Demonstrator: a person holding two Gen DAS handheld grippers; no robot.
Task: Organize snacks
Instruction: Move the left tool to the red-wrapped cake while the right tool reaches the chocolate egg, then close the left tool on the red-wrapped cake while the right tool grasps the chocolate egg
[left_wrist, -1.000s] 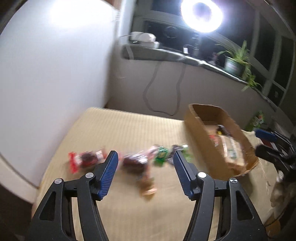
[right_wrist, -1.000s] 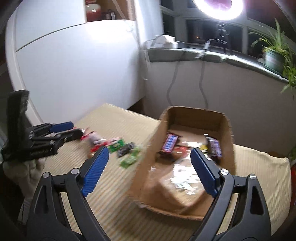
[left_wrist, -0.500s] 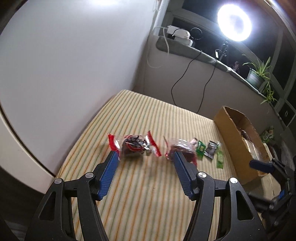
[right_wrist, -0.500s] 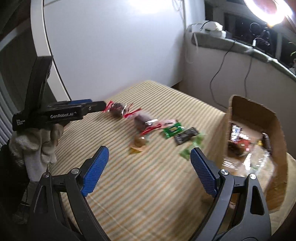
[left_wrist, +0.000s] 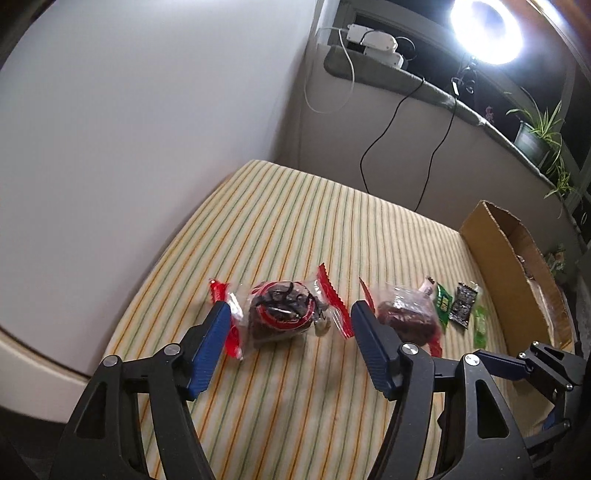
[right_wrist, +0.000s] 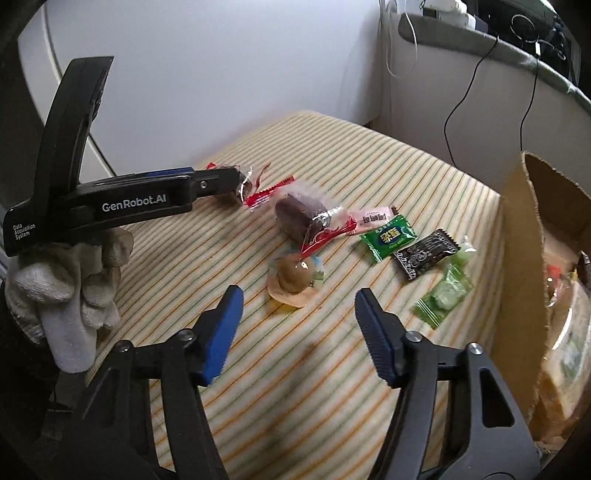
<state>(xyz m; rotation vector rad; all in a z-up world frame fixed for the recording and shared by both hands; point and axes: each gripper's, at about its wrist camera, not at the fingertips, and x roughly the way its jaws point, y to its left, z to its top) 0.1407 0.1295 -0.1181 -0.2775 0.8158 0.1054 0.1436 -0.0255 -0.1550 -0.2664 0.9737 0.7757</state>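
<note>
Hovering left hand-held gripper (left_wrist: 286, 325): jaws apart and just now widening, a red-ended dark snack (left_wrist: 282, 317) lying between the blue pads, not pressed by either.
Right hand-held gripper (right_wrist: 297, 308): jaws apart though just now narrowing, nothing gripped; a round tan sweet in a clear wrapper (right_wrist: 295, 277) lies on the cloth just ahead of the gap.
Striped cloth (right_wrist: 369, 177): carries all the loose snacks.
Dark brown cake (right_wrist: 299, 216): in clear wrap with red ends, just beyond the tan sweet.
Pink packet (right_wrist: 373, 218), green packet (right_wrist: 388, 236), black packet (right_wrist: 424, 253), pale green sweet (right_wrist: 445, 291): strung out in a row toward the box.
Cardboard box (right_wrist: 517, 258): at the right edge of the cloth, with wrapped things inside, blurred.
Gloved hand (right_wrist: 66, 291): white knit glove, holding the left tool's handle.
</note>
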